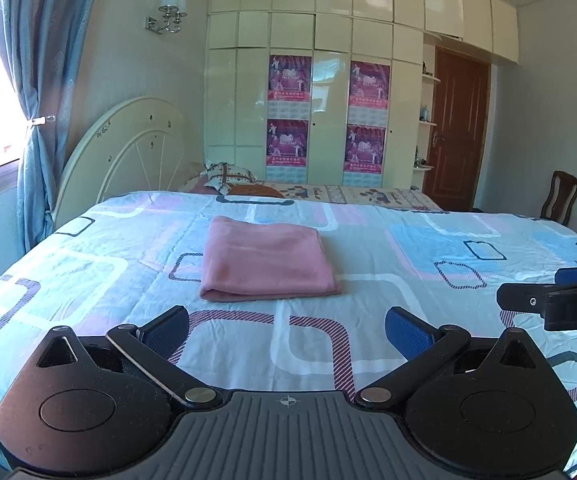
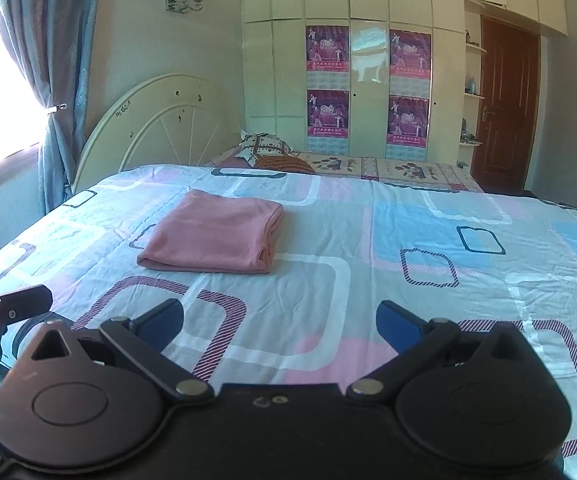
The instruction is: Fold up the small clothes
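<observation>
A pink cloth (image 1: pixel 266 260) lies folded into a neat rectangle on the patterned bedsheet (image 1: pixel 368 360). In the right wrist view the pink cloth (image 2: pixel 214 232) sits ahead and to the left on the bedsheet (image 2: pixel 328 240). My left gripper (image 1: pixel 287 330) hovers above the sheet, short of the cloth's near edge, open with nothing between its blue pads. My right gripper (image 2: pixel 279 320) is open and empty too, back from the cloth and to its right. Each gripper shows at the edge of the other's view: the right gripper (image 1: pixel 556 300) and the left gripper (image 2: pixel 4 308).
A cream headboard (image 1: pixel 128 152) stands at the bed's left end with a patterned pillow (image 1: pixel 228 176) near it. Behind the bed are a cream wardrobe with posters (image 1: pixel 328 120) and a brown door (image 1: pixel 456 132). A blue curtain (image 1: pixel 40 80) hangs left; a wooden chair (image 1: pixel 560 196) stands right.
</observation>
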